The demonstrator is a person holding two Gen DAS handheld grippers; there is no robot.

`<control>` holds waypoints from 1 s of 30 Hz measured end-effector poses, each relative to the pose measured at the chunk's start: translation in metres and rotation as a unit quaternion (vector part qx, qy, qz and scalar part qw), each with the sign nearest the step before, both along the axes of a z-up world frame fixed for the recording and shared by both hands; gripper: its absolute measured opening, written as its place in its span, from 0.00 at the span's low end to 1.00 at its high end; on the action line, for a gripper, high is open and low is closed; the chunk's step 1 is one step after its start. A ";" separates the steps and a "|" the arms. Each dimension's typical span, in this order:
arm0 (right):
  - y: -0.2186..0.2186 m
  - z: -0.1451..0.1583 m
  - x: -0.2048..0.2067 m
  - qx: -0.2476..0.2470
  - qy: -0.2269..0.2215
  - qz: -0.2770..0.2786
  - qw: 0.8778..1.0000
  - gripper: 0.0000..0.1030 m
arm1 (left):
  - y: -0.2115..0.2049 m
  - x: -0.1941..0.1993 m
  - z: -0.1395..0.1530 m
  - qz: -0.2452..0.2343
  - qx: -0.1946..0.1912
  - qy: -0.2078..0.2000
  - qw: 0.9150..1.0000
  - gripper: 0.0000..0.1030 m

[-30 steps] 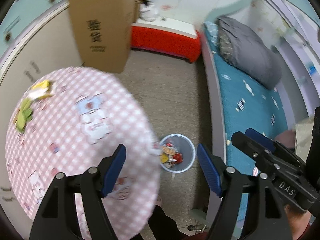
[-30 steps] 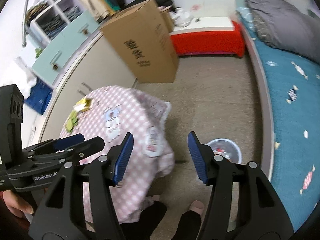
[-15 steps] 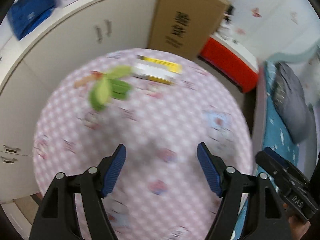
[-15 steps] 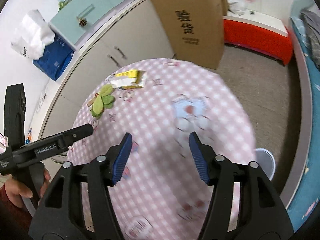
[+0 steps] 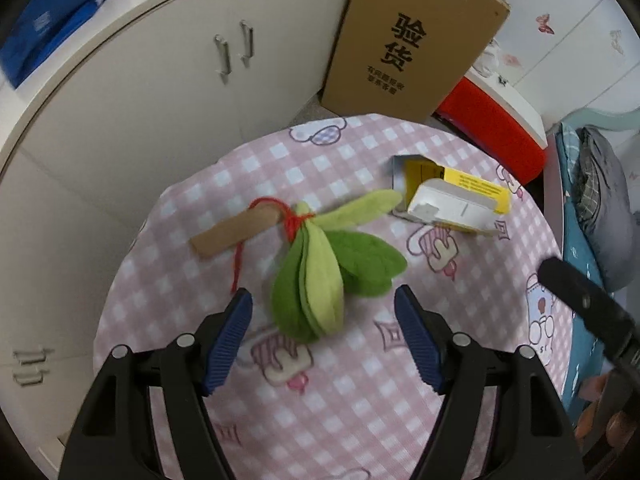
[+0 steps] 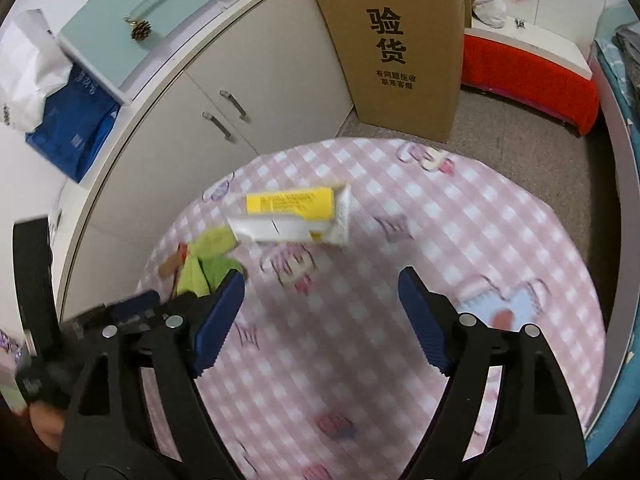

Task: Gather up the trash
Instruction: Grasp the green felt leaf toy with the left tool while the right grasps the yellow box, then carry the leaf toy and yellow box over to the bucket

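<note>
A green felt leaf bunch (image 5: 324, 268) tied with red string to a brown stem lies on the round pink checked table (image 5: 340, 412). My left gripper (image 5: 324, 338) hovers open just above its near end, nothing between the pads. Beyond the leaves lies a crushed yellow and white carton (image 5: 452, 198). In the right wrist view the carton (image 6: 292, 218) is ahead and left of my right gripper (image 6: 320, 320), whose jaws are opening with nothing between them. The leaf bunch (image 6: 204, 262) shows at its left finger.
A tall brown cardboard box (image 6: 396, 40) stands on the floor behind the table beside cream cabinets (image 5: 168, 92). A red bench (image 6: 528, 76) is at the back right and a bed with a grey pillow (image 5: 604, 208) lies to the right.
Both grippers swung from the floor and the trash bin over onto the table and came lower toward the leaves and the carton. The right jaws widened.
</note>
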State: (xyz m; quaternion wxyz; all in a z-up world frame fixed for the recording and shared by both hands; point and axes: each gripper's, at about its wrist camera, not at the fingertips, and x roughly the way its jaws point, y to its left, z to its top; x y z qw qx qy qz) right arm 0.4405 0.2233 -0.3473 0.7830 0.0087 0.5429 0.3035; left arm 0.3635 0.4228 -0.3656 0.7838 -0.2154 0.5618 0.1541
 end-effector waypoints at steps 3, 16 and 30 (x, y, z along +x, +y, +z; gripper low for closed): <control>0.025 -0.005 0.009 -0.003 -0.003 -0.011 1.000 0.82 | 0.005 0.009 -0.008 -0.017 -0.001 0.000 1.000 0.70; 0.089 -0.036 0.034 -0.029 0.013 0.000 0.999 0.83 | 0.026 0.021 -0.026 -0.036 -0.022 0.000 0.999 0.11; 0.030 -0.015 0.027 0.001 0.019 -0.014 1.000 0.79 | -0.011 0.019 0.019 -0.041 -0.008 -0.045 0.998 0.08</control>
